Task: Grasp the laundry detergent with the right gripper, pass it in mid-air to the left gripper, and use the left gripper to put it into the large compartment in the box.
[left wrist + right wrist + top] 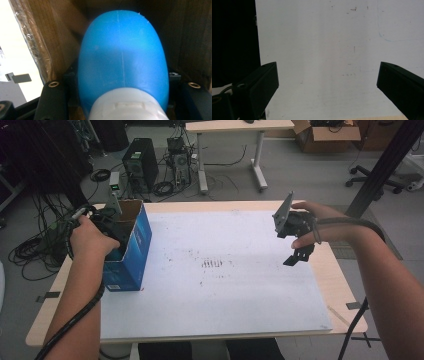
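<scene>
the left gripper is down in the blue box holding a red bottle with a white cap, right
Not quite: the bottle is blue, not red, as the left gripper view shows. The rest holds: the left gripper is down in the blue box, shut on it above its white cap.

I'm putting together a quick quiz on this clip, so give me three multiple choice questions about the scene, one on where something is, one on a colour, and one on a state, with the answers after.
1. Where is the left gripper?
A. Down inside the open box
B. Flat on the white board
C. Over the floor beside the table

2. What colour is the bottle between the left gripper's jaws?
A. Red with a black cap
B. Blue with a white cap
C. Green with a yellow cap

3. How do the right gripper jaws stand?
A. Shut on a bottle
B. Shut on nothing
C. Open, nothing between them

Answers: 1 A, the high view shows it reaching into the box. 2 B, the left gripper view shows the colours. 3 C, bare board shows between the jaws.
</scene>
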A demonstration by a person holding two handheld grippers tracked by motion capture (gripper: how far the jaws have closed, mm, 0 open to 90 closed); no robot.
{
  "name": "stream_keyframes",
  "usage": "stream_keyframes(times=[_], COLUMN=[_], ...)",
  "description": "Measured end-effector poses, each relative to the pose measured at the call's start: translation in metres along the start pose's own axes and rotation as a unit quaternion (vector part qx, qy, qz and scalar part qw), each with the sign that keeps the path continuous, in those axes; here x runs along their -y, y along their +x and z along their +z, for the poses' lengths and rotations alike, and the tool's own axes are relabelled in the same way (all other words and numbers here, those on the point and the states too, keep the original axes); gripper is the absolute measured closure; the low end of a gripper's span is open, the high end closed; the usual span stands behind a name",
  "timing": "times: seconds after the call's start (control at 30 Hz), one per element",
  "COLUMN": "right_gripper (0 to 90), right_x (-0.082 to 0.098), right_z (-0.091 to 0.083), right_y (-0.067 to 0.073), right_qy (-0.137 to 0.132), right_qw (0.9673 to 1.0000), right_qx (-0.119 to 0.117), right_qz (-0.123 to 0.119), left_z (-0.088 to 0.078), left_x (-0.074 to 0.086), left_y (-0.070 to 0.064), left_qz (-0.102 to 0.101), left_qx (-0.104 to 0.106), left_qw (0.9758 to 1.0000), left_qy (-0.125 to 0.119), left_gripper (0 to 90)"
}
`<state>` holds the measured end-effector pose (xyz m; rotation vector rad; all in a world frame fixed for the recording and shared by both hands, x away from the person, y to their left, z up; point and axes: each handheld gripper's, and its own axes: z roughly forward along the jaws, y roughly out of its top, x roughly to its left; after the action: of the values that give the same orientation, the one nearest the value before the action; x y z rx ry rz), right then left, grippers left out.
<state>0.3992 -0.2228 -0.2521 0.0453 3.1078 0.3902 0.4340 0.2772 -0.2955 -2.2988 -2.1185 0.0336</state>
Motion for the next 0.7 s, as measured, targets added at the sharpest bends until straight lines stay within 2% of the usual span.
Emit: stream_keyframes(times=[0.17,0.47,0.63,0.7], right_gripper=[3.7,3.9,3.8,3.9], right_x=[-0.0005,0.002,0.0046,0.0051], right_z=[-0.0001,0.0007,0.0005,0.0001], right_y=[-0.0006,0.0007,0.0012,0.0013], right_qy=[-0.004,-0.005,-0.005,-0.006], right_qw=[1.0,1.0,1.0,0.9999], right_qx=[0.007,0.005,0.006,0.007], right_qz=[0.001,0.001,0.003,0.003], left_z=[0.0003,0.0008,-0.0008,-0.0025], left_x=[0.0001,-0.0003,0.0,0.0003], left_y=[-0.0014,-0.0026,-0.0025,-0.0031], left_qz=[0.001,0.0,-0.003,-0.002], left_qx=[-0.003,-0.007,0.002,0.0], left_qw=[1.0,1.0,1.0,1.0], left_qy=[-0.001,0.0,-0.003,-0.006], left_gripper=[37.8,36.1,32.3,31.9])
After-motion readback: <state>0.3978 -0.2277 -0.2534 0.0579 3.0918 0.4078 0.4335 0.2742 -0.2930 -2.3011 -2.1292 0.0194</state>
